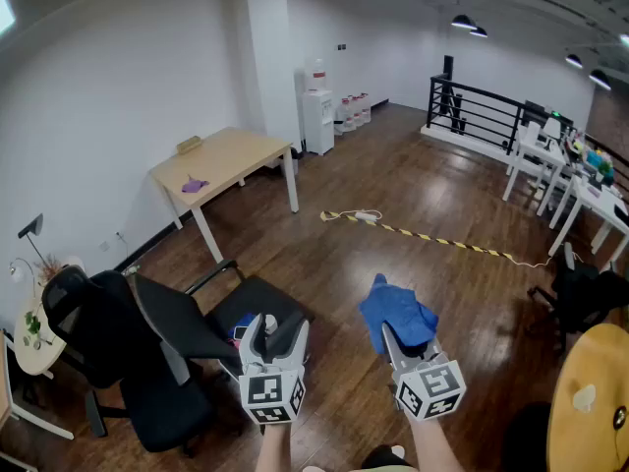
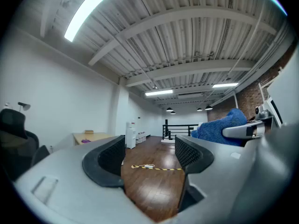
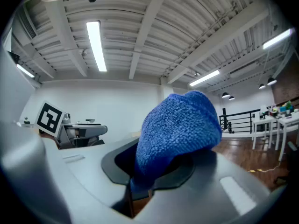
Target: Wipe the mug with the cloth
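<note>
My right gripper (image 1: 405,340) is shut on a blue terry cloth (image 1: 396,313), which bunches up over its jaws. In the right gripper view the cloth (image 3: 177,129) fills the gap between the jaws and hides the fingertips of the right gripper (image 3: 154,164). My left gripper (image 1: 277,330) is held level beside it, open, with nothing between its jaws. The left gripper view looks past the left gripper (image 2: 149,153) at bare floor, with the cloth (image 2: 219,125) at the right. No mug shows in any view.
Black office chairs (image 1: 167,352) stand just left of the left gripper. Across the wooden floor are a light wooden table (image 1: 231,160), a water dispenser (image 1: 316,116), a yellow-black strip (image 1: 432,239), a black railing (image 1: 482,111) and white desks (image 1: 580,190). A yellow round tabletop (image 1: 590,401) sits at the lower right.
</note>
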Demonstrator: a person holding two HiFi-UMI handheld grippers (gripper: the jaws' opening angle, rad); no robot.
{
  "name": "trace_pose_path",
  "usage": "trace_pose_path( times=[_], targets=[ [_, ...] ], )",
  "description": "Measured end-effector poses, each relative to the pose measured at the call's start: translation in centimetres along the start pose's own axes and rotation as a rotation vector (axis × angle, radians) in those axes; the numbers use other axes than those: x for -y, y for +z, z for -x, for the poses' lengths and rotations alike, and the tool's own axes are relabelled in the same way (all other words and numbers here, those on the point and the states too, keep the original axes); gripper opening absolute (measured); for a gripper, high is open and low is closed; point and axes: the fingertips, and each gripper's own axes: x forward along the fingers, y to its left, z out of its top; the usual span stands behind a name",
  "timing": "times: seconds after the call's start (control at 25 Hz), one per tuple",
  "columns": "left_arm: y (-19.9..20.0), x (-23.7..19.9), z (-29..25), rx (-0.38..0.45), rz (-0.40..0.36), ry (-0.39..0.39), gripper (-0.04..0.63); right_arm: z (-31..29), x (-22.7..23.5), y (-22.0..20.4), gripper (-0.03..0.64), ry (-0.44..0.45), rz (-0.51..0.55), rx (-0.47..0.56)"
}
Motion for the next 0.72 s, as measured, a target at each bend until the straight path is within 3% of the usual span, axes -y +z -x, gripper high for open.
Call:
trace_pose_path(
  times=[0.16,0.44,0.72],
  targets=[
    [1.1,8.3,-4.4,0.005,-0.004,-0.110,0.307,3.8,6.1,0.9,0.061,-0.070,0.002,0.014],
    [2.1,26.4,-11.9,0.043,-0.027,-0.380,0.293,12.0,20.3,1.2,0.061,-0.295,-0.033,0.042],
    [0.4,44.5,-14.8,0.053,-0.037,-0.626,0.293,23.3,31.9,0.3,0.061,-0.514,-0.034,0.074]
  ],
)
